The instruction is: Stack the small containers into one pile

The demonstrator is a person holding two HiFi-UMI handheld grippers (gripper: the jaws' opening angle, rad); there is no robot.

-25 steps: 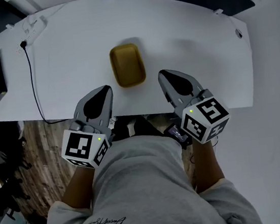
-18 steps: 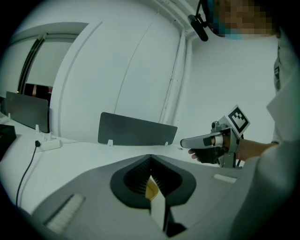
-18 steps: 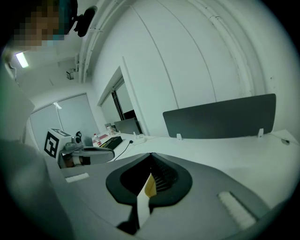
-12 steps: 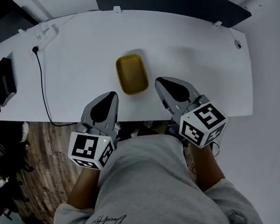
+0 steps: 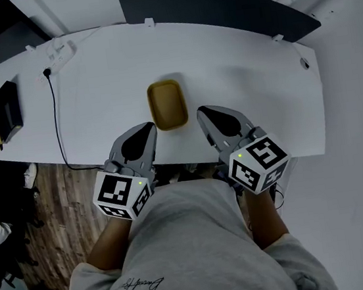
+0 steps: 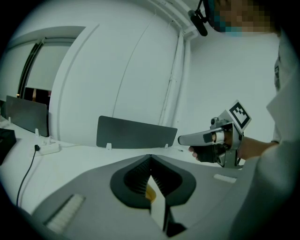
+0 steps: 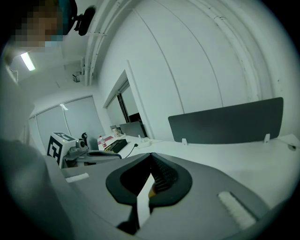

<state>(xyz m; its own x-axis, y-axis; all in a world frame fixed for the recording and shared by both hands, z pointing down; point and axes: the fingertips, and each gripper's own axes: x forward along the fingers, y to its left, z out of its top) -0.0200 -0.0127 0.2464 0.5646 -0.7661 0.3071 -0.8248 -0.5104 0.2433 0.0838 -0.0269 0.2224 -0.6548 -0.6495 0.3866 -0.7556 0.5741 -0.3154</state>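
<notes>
One yellow rounded container (image 5: 167,104) sits on the white table (image 5: 254,91), near the front edge; from above I cannot tell whether others are nested in it. My left gripper (image 5: 148,127) is shut and empty, just left of the container's near end. On the other side my right gripper (image 5: 201,111) is likewise shut with nothing in it. In the left gripper view the jaws (image 6: 150,158) meet, with a sliver of the yellow container (image 6: 150,192) behind them. The right gripper view shows its jaws (image 7: 151,155) closed as well.
A black flat case (image 5: 6,111) lies at the table's left end, with a black cable (image 5: 57,124) running to a white power strip (image 5: 60,51). A dark divider panel (image 5: 216,7) stands along the far edge. Wooden floor (image 5: 44,212) lies left of the person.
The head view has shifted and now shows more of the table's far side. Both grippers stay shut beside the container, which has not moved on the table.
</notes>
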